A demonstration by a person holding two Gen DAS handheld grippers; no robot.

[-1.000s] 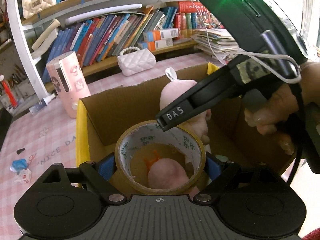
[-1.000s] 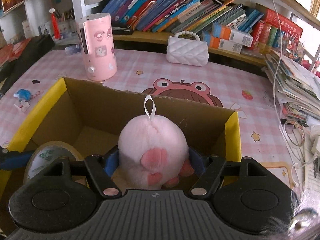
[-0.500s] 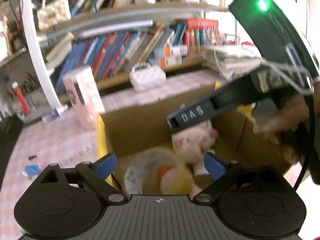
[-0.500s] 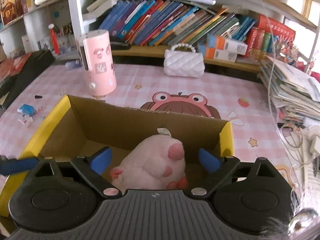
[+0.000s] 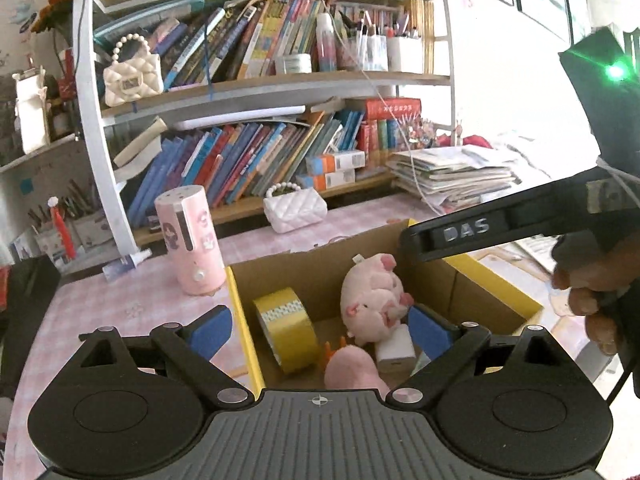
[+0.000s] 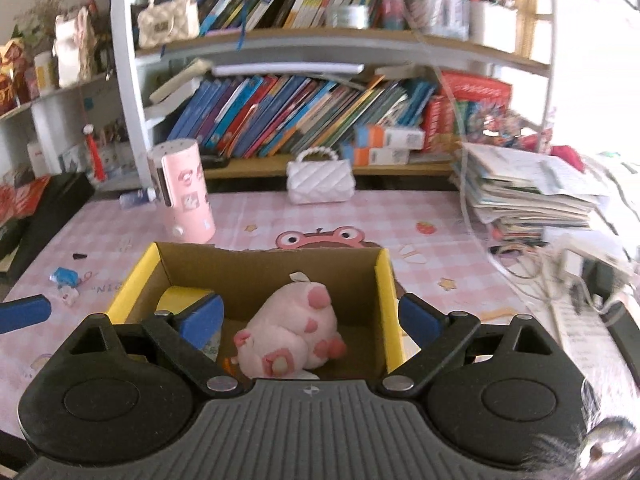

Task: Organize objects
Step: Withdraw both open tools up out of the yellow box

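Note:
A cardboard box [image 5: 280, 276] with yellow flaps stands on the pink checked table. Inside lie a yellow tape roll [image 5: 289, 326], a pink plush pig [image 5: 372, 298], a second pink plush [image 5: 352, 368] and a small white box [image 5: 396, 350]. My left gripper [image 5: 320, 326] is open and empty above the box's near edge. My right gripper [image 6: 310, 316] is open and empty above the box [image 6: 272, 266], with the pig [image 6: 290, 334] lying below it. The tape roll [image 6: 180, 298] shows at the box's left. The right gripper's body [image 5: 520, 220] crosses the left wrist view.
A pink cylinder device [image 6: 182, 196] and a white quilted purse [image 6: 320, 182] stand behind the box. A paper stack [image 6: 528, 192] and cables lie at the right. Small blue scraps [image 6: 66, 278] lie at the left. A bookshelf [image 6: 304, 108] lines the back.
Both grippers opened and let go: the tape roll and the plush pig dropped into the box. Both grippers then rose and pulled back from the box.

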